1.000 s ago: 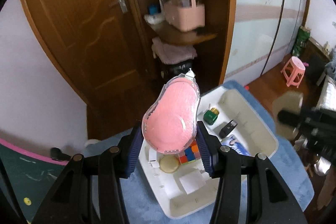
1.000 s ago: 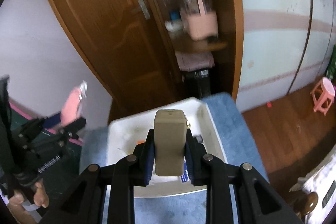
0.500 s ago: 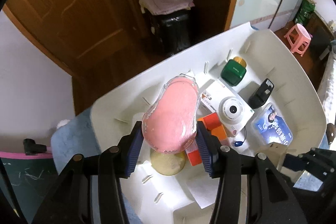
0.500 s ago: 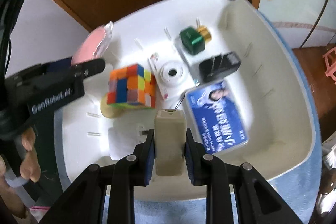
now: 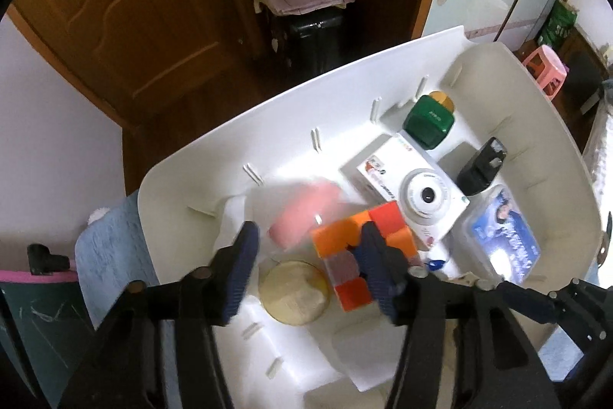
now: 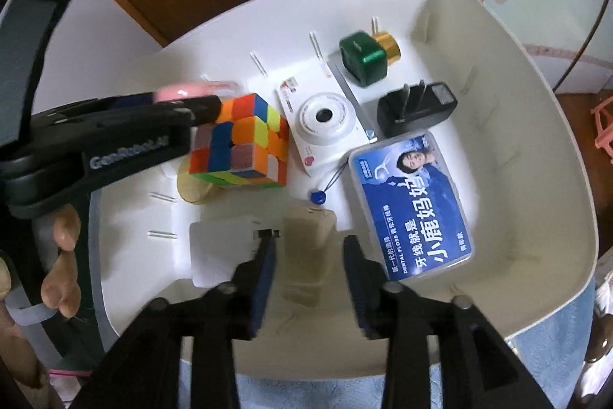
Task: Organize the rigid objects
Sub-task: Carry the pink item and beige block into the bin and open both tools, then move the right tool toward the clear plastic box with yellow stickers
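Observation:
My left gripper hangs over the white bin, its jaws opening. The pink oval case has left the pads and shows as a blur on the bin floor, beside the colour cube. My right gripper is low over the bin's near side, jaws also opening. The beige block sits blurred between its fingers, with a gap on each side. In the right wrist view the pink oval case lies behind the left gripper's finger.
The bin also holds a white camera, a green bottle with a gold cap, a black charger plug, a blue dental floss box, a round beige disc and a white card. A person's fingers hold the left gripper.
Both grippers came down from above into the bin. Their jaws have parted: the pink case dropped out of the left one and the beige block stands free in the right one.

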`<act>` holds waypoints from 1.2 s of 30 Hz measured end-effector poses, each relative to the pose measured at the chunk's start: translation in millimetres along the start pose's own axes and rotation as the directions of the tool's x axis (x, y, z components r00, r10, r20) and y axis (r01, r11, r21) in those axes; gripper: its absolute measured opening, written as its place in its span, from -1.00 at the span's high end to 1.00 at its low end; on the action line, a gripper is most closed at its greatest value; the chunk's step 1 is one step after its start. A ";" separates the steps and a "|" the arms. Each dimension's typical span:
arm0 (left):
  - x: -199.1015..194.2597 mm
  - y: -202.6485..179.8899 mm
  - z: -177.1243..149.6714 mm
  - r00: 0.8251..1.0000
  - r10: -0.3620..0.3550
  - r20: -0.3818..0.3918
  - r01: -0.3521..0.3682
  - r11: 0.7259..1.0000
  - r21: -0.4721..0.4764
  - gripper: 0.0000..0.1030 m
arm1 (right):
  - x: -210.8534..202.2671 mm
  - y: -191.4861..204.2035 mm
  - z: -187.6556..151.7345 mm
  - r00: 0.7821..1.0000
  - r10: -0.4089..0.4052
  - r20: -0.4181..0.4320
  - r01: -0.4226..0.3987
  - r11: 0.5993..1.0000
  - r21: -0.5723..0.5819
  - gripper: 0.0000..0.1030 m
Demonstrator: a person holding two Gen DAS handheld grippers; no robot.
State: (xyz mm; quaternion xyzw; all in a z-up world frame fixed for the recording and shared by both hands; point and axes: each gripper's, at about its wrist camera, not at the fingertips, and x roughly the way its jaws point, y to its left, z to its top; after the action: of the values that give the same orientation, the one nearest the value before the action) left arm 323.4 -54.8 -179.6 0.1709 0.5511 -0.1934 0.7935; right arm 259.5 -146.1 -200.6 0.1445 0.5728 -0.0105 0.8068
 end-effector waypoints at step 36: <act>-266.0 -105.2 -159.1 0.942 0.120 0.314 -0.057 0.978 -0.201 -0.56 | -243.6 -27.6 -177.0 0.945 0.072 0.318 0.013 0.966 -0.259 -0.21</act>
State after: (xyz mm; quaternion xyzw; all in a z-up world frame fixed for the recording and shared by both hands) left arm 58.2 -37.3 11.3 0.0853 0.4208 -0.1298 0.8938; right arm 7.7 -165.3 -34.2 0.0433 0.4265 0.0527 0.9019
